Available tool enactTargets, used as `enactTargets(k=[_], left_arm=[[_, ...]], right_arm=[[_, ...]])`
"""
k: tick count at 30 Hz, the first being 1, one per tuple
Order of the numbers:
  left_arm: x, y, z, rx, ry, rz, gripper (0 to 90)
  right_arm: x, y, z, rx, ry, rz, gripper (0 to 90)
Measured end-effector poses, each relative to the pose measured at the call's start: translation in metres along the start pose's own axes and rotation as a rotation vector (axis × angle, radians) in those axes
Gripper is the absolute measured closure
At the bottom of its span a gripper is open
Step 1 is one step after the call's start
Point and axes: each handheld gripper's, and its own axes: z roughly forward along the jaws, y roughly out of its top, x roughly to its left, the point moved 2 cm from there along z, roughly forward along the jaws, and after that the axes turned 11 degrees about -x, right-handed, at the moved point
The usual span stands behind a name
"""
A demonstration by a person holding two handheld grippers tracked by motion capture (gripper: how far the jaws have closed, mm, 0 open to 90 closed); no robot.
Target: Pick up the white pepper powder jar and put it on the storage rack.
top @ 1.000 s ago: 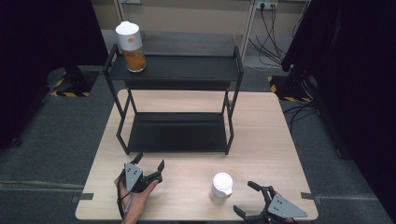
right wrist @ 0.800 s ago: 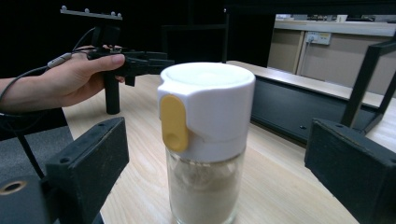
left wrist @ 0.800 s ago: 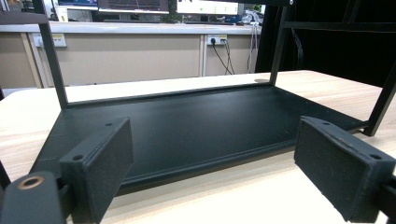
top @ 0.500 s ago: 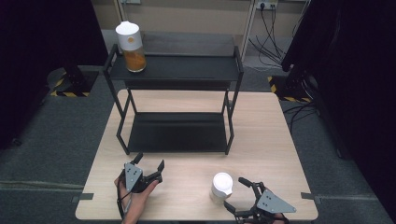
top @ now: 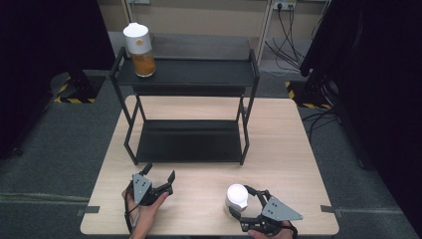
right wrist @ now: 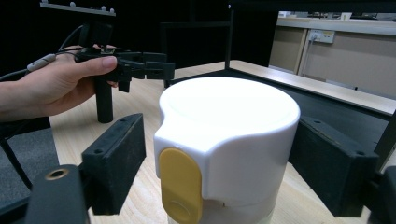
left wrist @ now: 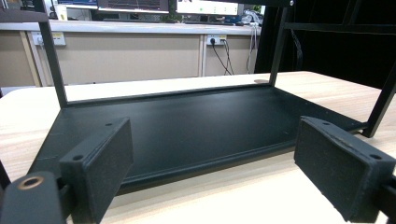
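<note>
A jar with a white lid (top: 237,195) stands on the wooden table (top: 288,149) near its front edge. My right gripper (top: 239,201) reaches in from the right with a jaw on each side of it. In the right gripper view the jar (right wrist: 229,121), with a yellow tab on its lid, stands between the pads. The jaws have just been closing; a thin gap still shows at the left pad (right wrist: 116,158). My left gripper (top: 160,172) rests open at the front left with nothing between its pads (left wrist: 98,163).
A black two-tier rack (top: 189,142) stands mid-table; its lower shelf (left wrist: 187,126) lies right before the left gripper. A second white-lidded jar with orange contents (top: 139,45) stands on the top shelf's left end. A hand holding the left gripper (right wrist: 144,67) shows beyond the jar.
My right gripper has moved left to the jar and its jaws have narrowed around it. The left gripper and the jar have stayed put.
</note>
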Motion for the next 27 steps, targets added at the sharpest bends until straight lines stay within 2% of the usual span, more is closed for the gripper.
enactTargets(k=[15, 27], left_arm=[[0.000, 0.000, 0.000, 0.001, -0.003, 0.001, 11.6], [0.000, 0.000, 0.000, 0.001, -0.003, 0.001, 11.6]], right_arm=[[0.008, -0.005, 0.004, 0.019, -0.043, -0.014, 30.0], [0.016, -0.001, 0.004, 0.031, -0.081, 0.001, 30.8]])
